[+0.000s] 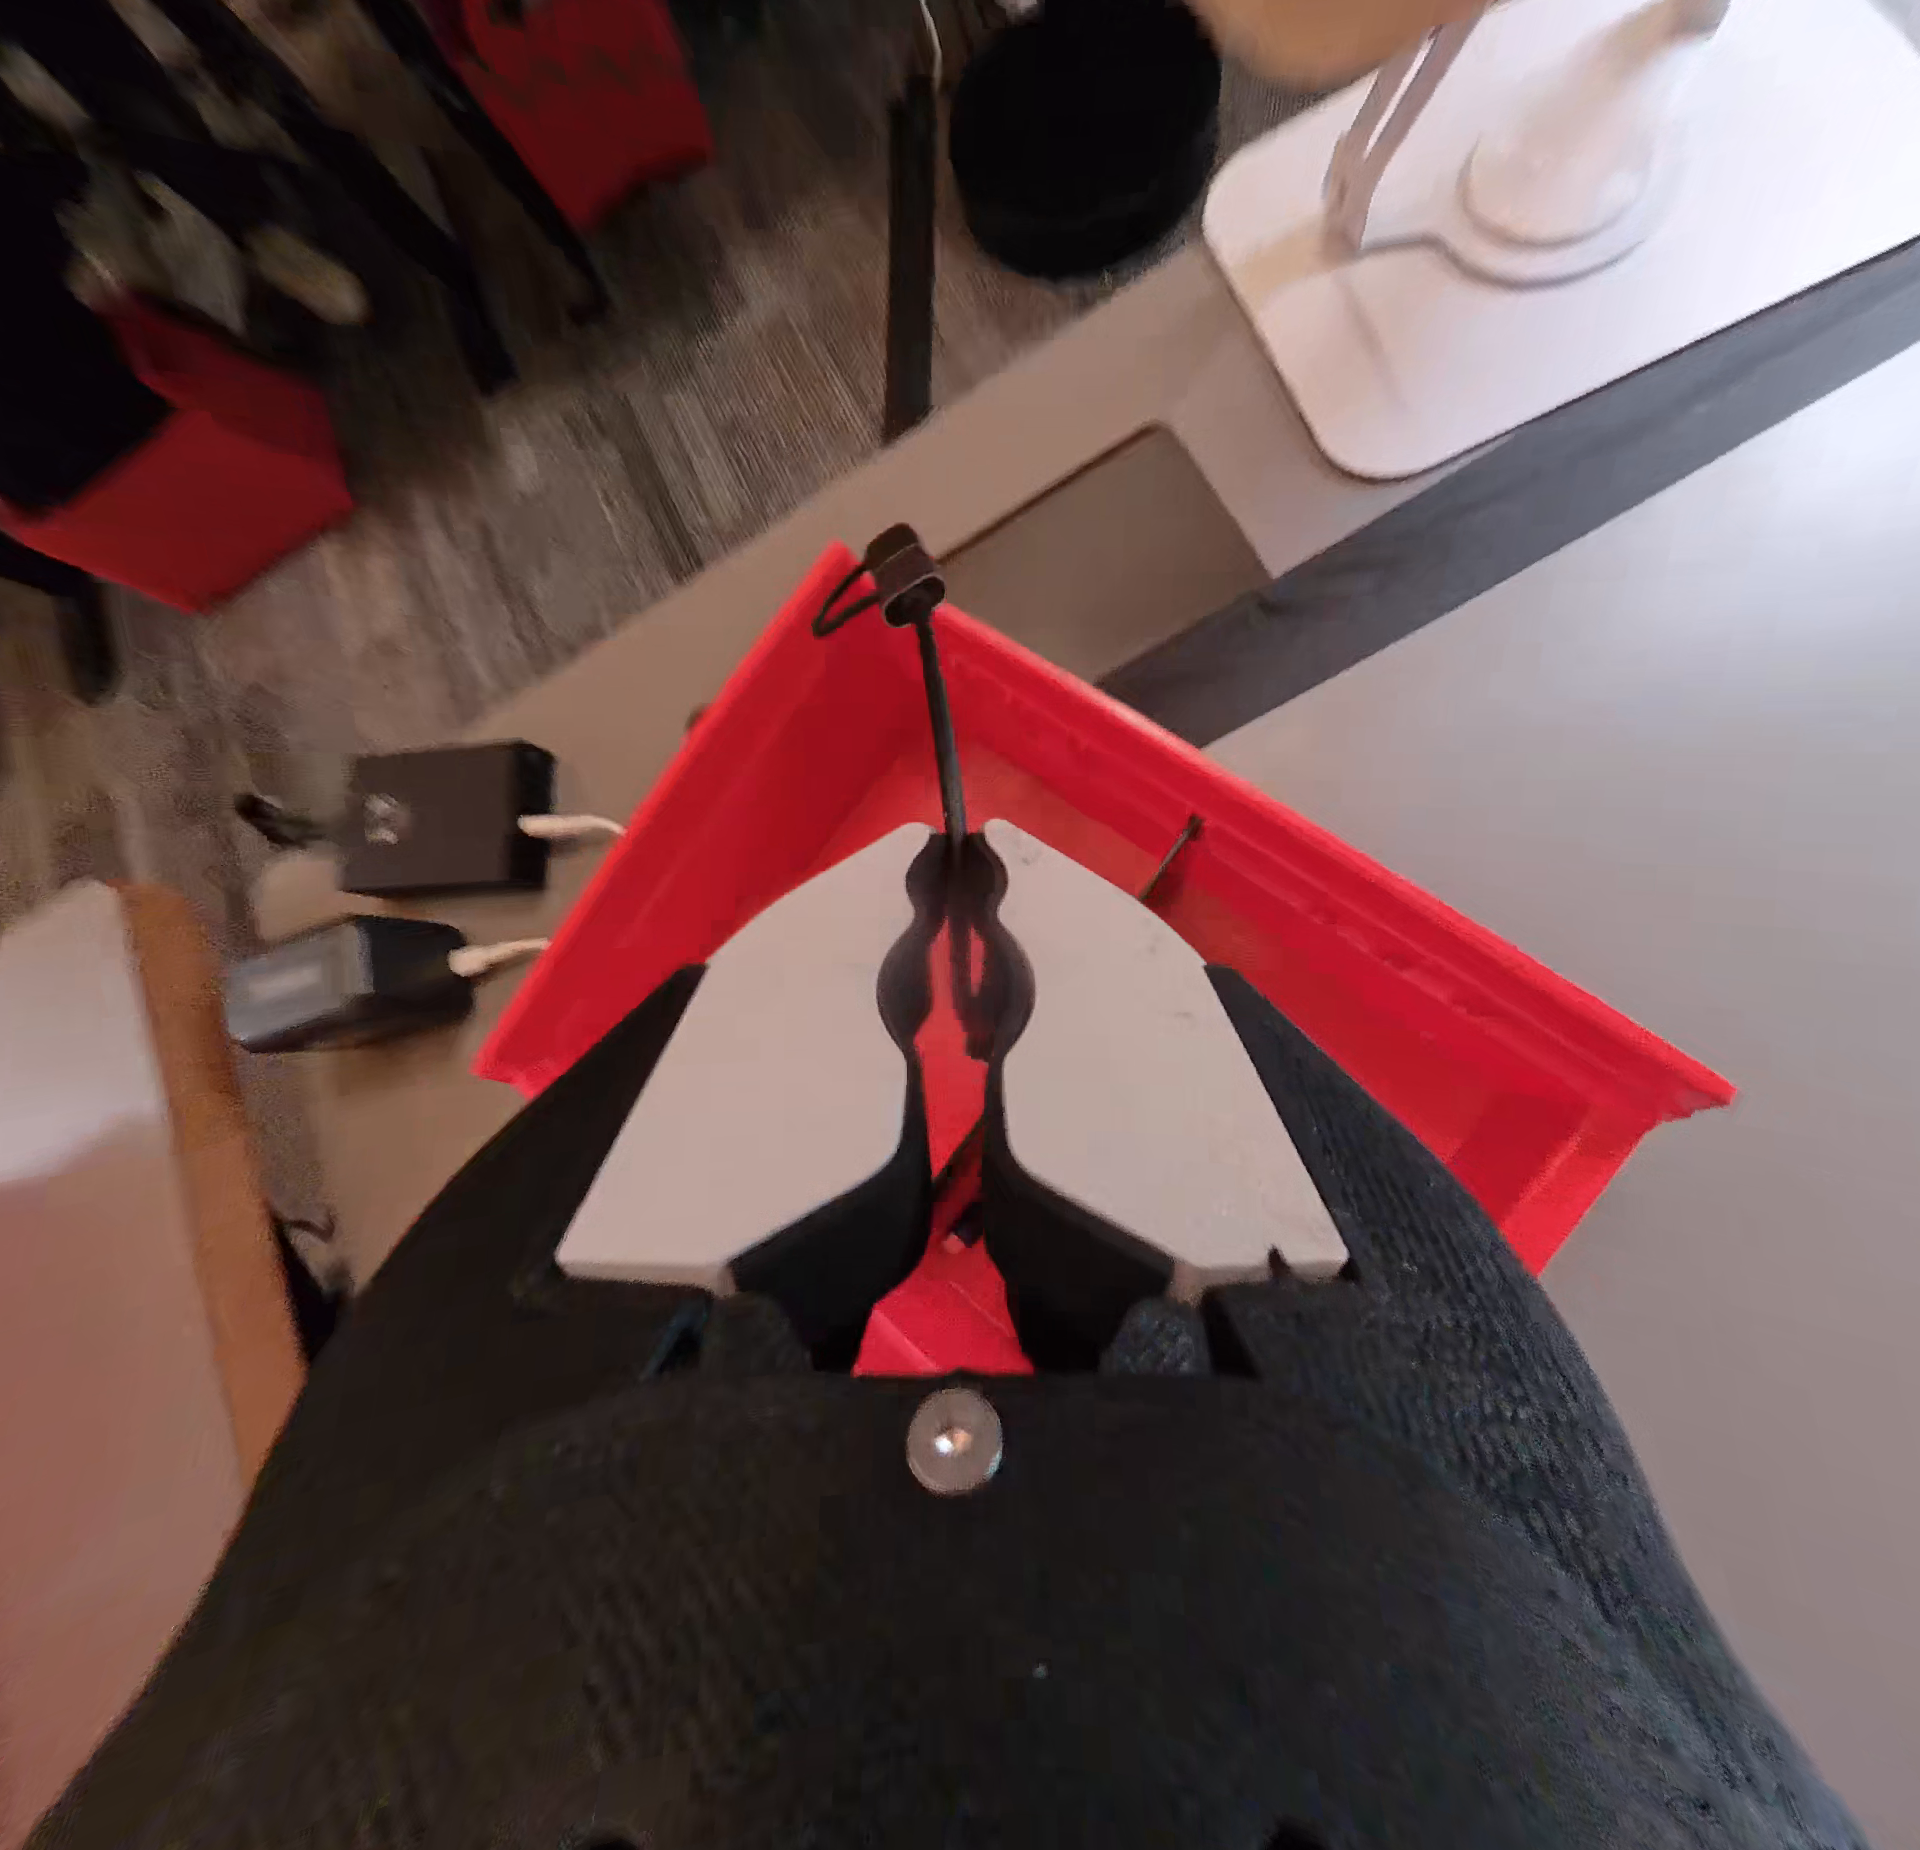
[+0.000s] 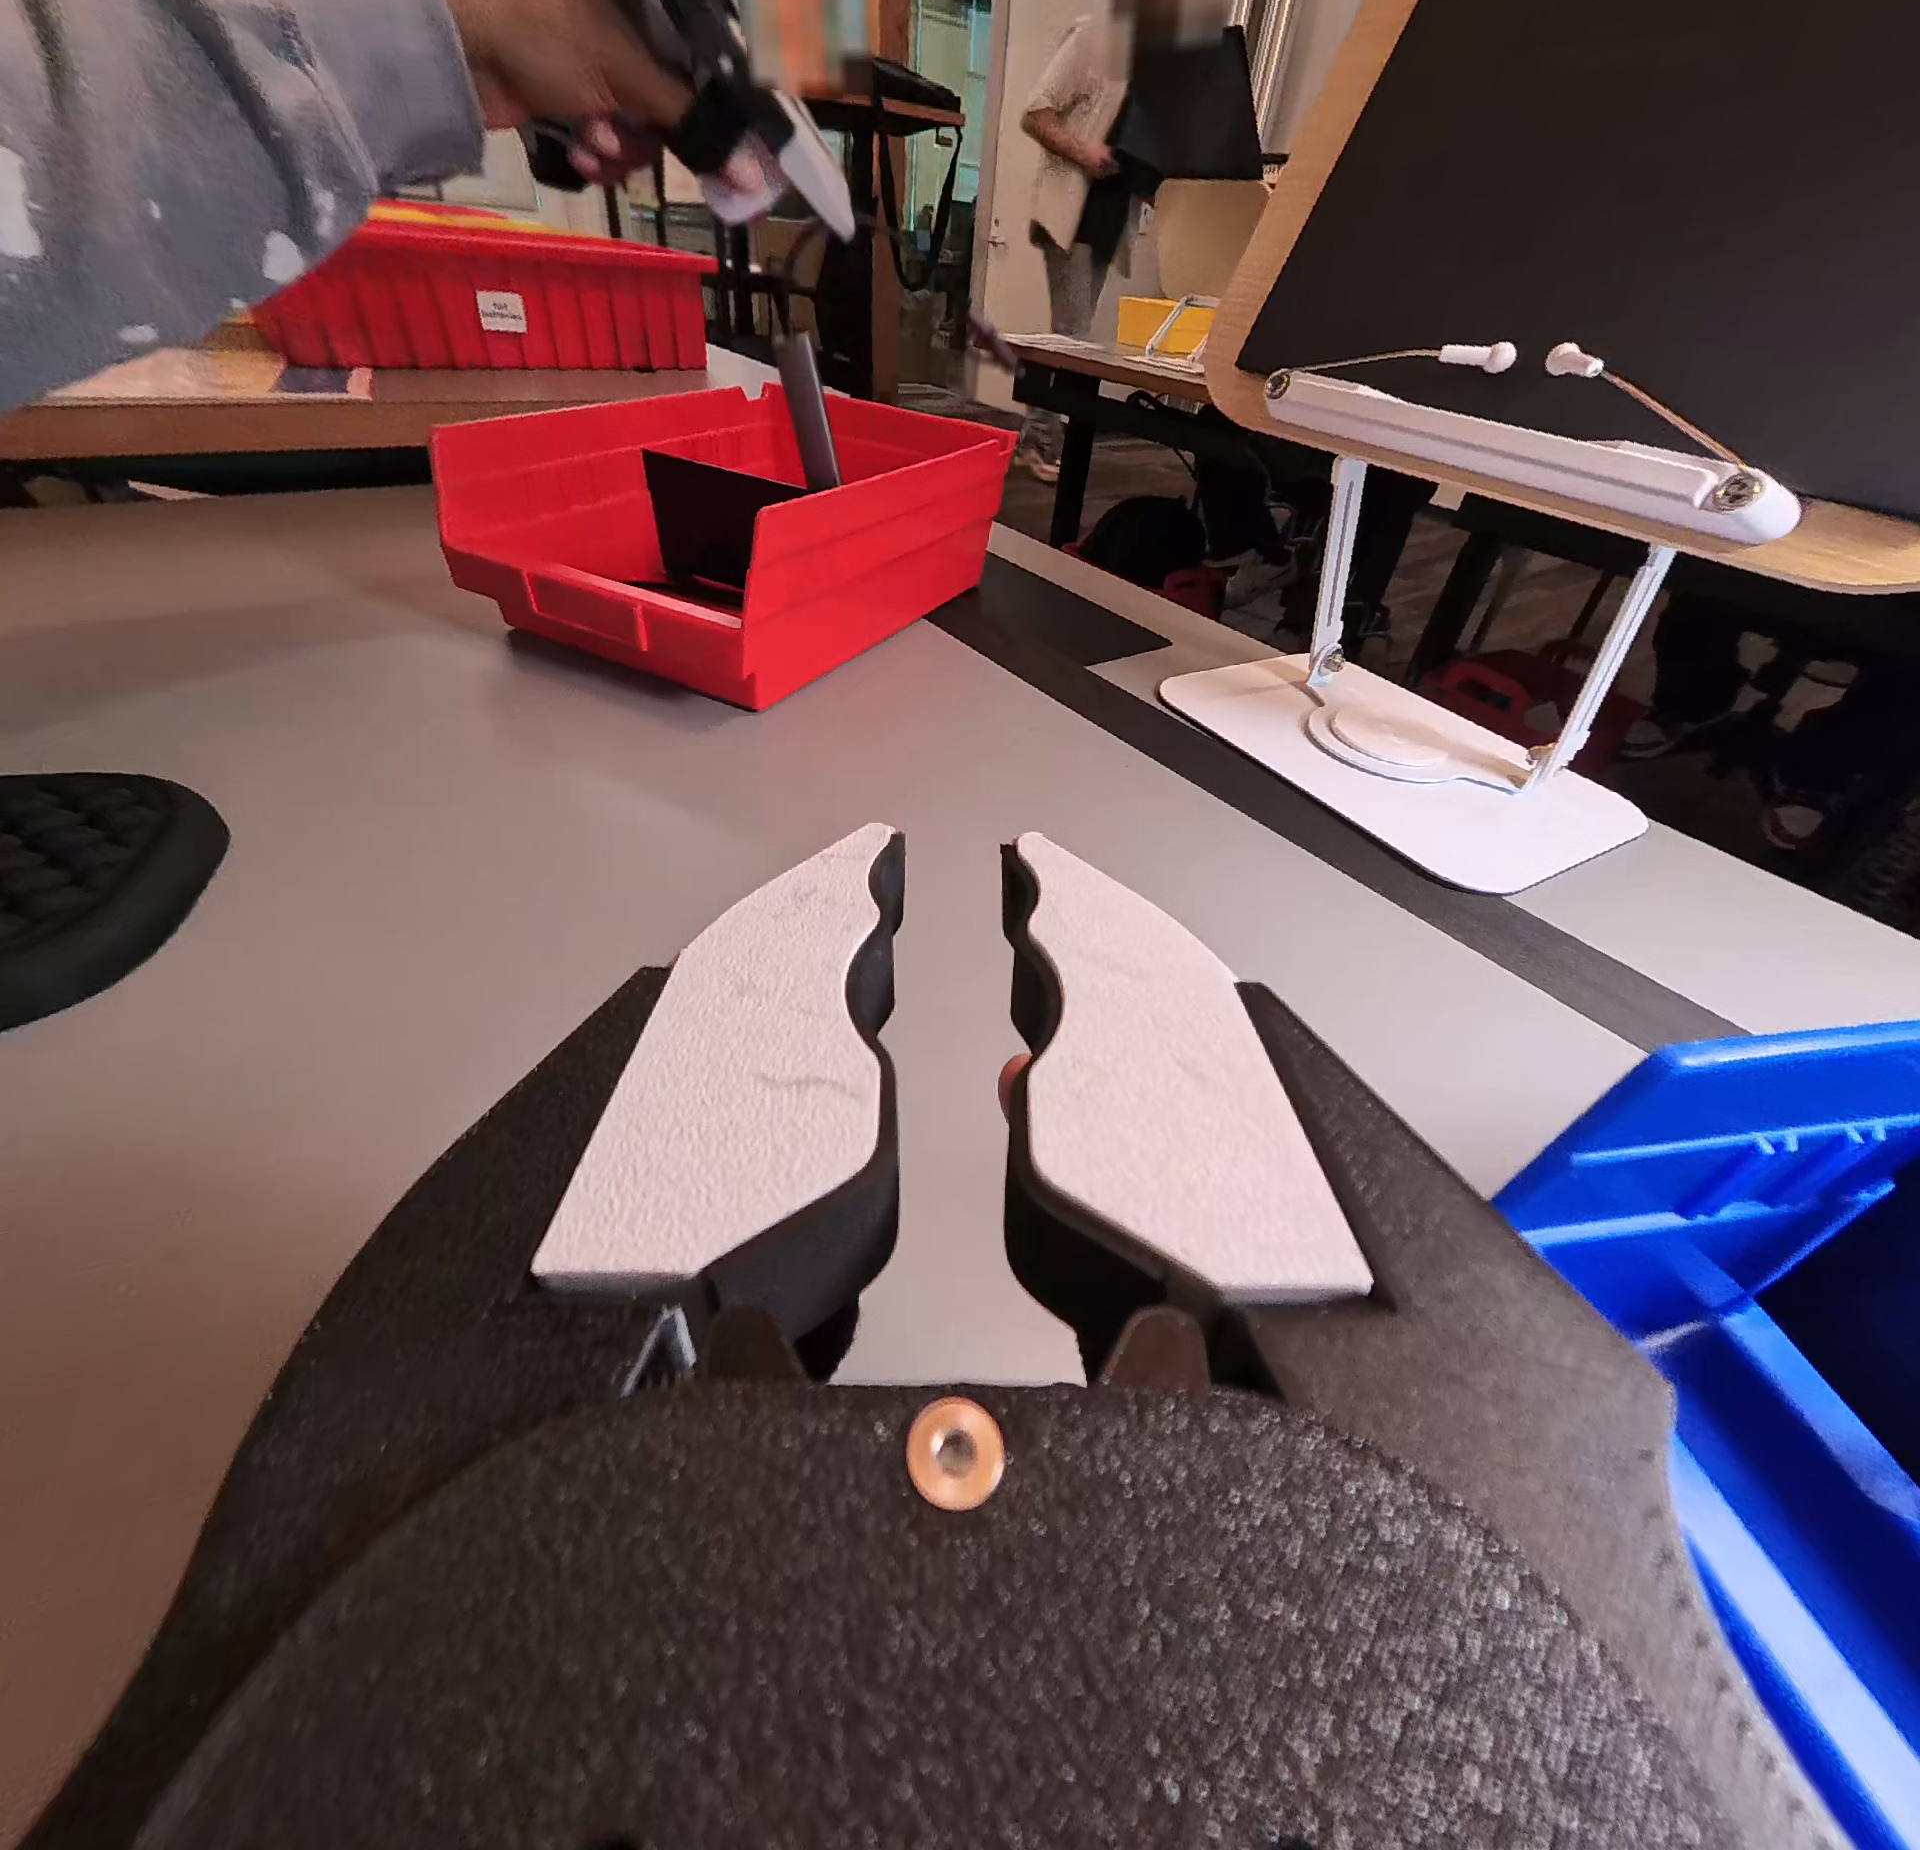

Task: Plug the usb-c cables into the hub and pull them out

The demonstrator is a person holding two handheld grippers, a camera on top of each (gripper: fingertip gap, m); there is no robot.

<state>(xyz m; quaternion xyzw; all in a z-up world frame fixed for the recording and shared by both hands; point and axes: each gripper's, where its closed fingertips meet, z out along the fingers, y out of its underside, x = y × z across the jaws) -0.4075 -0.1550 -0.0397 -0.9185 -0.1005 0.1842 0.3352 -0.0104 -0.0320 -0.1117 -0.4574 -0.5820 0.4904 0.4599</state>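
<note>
An open-plan office or lab workroom is suggested: a grey table point(image 2: 436, 865) is flanked by further tables, red storage bins point(image 2: 727, 543) and a blue bin point(image 2: 1766, 1229) are set out, carpet point(image 1: 644, 429) is laid, and a person point(image 2: 1081, 169) is seen standing behind.

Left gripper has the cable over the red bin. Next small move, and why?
Probably lift the left gripper straight up, clear of the red bin. Its fingers are shut on the thin black cable, whose bundled end hangs at the bin's far corner. The right gripper is open and empty over the table, with no hub visible nearby.
</note>
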